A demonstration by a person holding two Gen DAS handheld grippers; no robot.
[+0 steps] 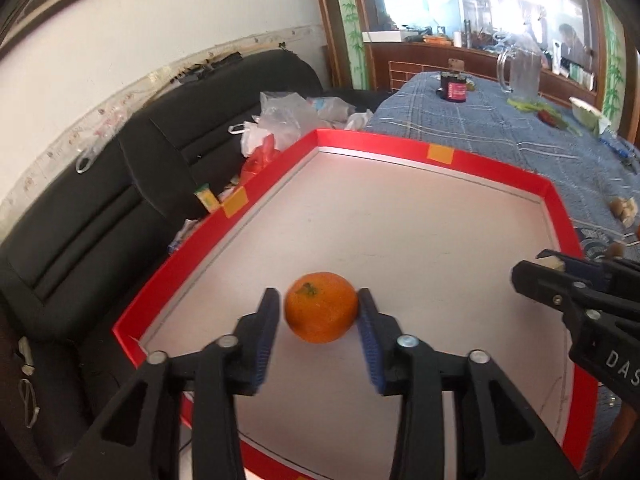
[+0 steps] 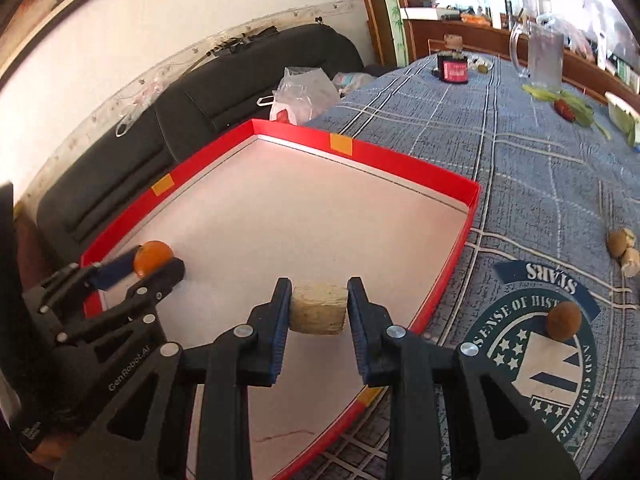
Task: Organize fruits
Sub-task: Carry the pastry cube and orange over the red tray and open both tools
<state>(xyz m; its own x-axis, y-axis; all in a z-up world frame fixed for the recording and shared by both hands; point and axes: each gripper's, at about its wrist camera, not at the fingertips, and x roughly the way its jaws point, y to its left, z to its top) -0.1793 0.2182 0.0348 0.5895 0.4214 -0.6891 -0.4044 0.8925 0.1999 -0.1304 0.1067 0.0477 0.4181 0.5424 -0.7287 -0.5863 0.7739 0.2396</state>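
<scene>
My left gripper (image 1: 320, 312) clamps an orange (image 1: 321, 307) at lower centre, over the red-rimmed tray (image 1: 440, 158). My right gripper (image 2: 319, 308) pinches a pale fruit chunk (image 2: 319, 309) above the tray's right side.

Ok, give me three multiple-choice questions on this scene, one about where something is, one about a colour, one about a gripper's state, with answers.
1. Where is the brown round fruit?
A. inside the tray
B. on the tablecloth outside the tray
C. on the sofa

2. What colour is the wall of the tray?
A. red
B. green
C. white

3. What is the right gripper doing?
A. hanging open with nothing in it
B. gripping a pale cut chunk
C. gripping the orange

Answers: 1 B, it sits on the printed emblem beside the tray. 2 A, the rim is red all round. 3 B, the chunk is between its fingers; the left gripper has the orange.
</scene>
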